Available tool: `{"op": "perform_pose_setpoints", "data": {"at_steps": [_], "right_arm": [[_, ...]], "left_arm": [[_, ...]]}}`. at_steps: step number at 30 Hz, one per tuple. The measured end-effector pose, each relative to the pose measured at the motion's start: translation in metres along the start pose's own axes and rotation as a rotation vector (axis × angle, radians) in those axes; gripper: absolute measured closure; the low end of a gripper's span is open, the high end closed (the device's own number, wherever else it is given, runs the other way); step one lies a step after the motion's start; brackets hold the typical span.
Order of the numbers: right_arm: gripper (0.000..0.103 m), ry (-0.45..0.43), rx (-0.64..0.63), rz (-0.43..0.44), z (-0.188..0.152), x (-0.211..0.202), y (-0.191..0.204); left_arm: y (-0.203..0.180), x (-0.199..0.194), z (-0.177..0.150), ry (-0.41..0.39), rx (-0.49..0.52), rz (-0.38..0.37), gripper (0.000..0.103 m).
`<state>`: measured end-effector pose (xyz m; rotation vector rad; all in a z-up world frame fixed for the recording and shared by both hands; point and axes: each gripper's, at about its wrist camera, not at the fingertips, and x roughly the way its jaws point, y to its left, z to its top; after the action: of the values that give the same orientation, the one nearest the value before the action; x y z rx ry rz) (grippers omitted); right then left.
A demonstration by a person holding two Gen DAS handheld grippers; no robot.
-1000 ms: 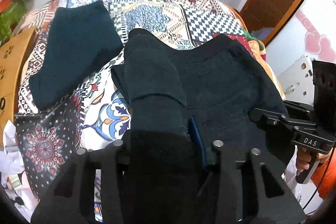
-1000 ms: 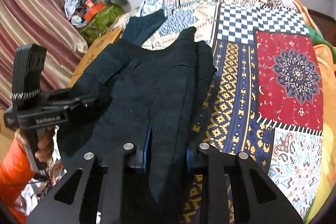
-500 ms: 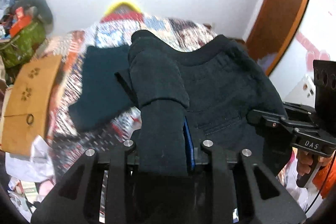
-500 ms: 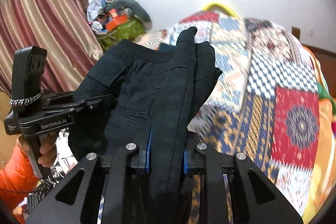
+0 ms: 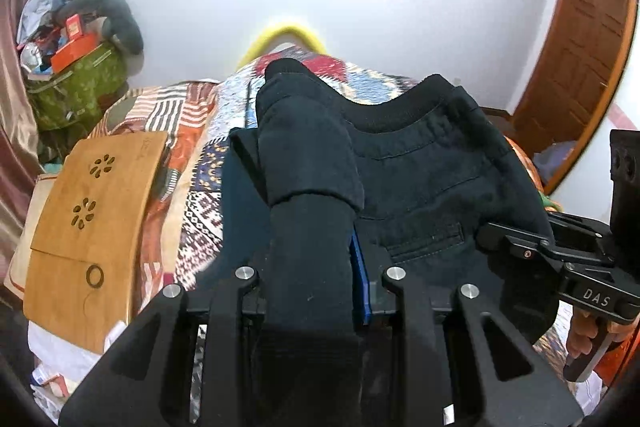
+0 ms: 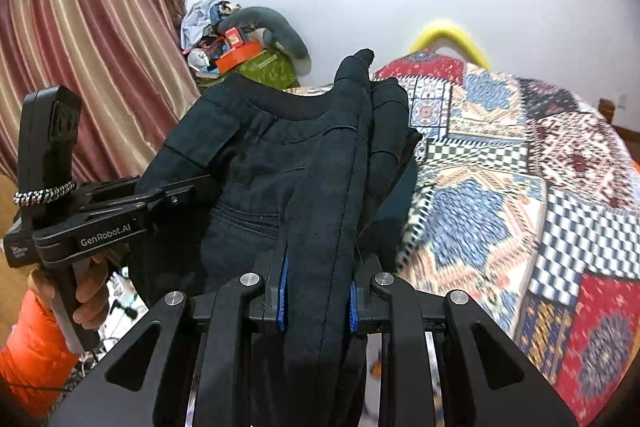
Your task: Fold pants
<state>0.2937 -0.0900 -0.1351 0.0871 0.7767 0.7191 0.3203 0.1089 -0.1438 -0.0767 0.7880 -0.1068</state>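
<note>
Above the patchwork quilt (image 6: 500,163), the dark navy cotton pants (image 5: 420,179) hang lifted between both hands, left gripper (image 5: 312,287) and right gripper (image 6: 316,291) each clamped on bunched cloth. This looks like the carry-over of a fold (waistband up); next, lower and lay them flat.

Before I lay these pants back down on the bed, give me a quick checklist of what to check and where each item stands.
1. Left gripper shut on pants: ok; its jaws just closed further on the fabric.
2. Right gripper shut on pants: ok.
3. Pants lifted off the bed: ok at the top; lower end cannot tell.
4. Waistband stretched flat between grippers: not ok, it sags.
5. Legs lined up: cannot tell, fabric is bunched.
6. Landing spot on bed free: cannot tell, the pants hide it.
</note>
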Motion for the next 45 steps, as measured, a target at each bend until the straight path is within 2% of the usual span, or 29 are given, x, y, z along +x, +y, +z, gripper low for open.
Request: {"op": "perform_pose_setpoints", "data": {"at_steps": [8, 15, 19, 21, 23, 26, 30, 35, 40, 45], "right_arm": [[0.084, 0.095, 0.012, -0.014, 0.030, 0.086, -0.021], [0.084, 0.174, 0.038, -0.041, 0.030, 0.148, -0.045], [0.081, 0.240, 0.034, -0.071, 0.028, 0.166, -0.053], [0.077, 0.254, 0.008, -0.103, 0.024, 0.167, -0.053], [0.073, 0.249, -0.017, -0.117, 0.022, 0.160, -0.050], [0.070, 0.245, -0.067, -0.165, 0.016, 0.142, -0.041], [0.070, 0.212, -0.112, -0.196, 0.014, 0.101, -0.029], [0.069, 0.114, -0.101, -0.173, 0.025, 0.042, -0.012], [0.069, -0.027, -0.111, -0.136, 0.036, -0.034, 0.022], [0.069, -0.186, -0.149, -0.091, 0.033, -0.116, 0.066]], "left_arm": [[0.046, 0.092, 0.023, 0.076, -0.061, 0.055, 0.075], [0.069, 0.162, 0.020, 0.134, -0.069, 0.105, 0.075], [0.083, 0.197, 0.005, 0.237, -0.112, 0.102, 0.069], [0.084, 0.201, -0.001, 0.248, -0.115, 0.112, 0.062], [0.084, 0.197, -0.003, 0.241, -0.118, 0.120, 0.060], [0.078, 0.180, 0.000, 0.234, -0.090, 0.174, 0.060], [0.069, 0.143, 0.006, 0.194, -0.045, 0.196, 0.060], [0.042, 0.060, 0.015, 0.091, 0.000, 0.173, 0.058], [0.004, -0.042, 0.020, -0.060, 0.054, 0.150, 0.053], [-0.030, -0.139, 0.009, -0.215, 0.091, 0.124, 0.052]]}}
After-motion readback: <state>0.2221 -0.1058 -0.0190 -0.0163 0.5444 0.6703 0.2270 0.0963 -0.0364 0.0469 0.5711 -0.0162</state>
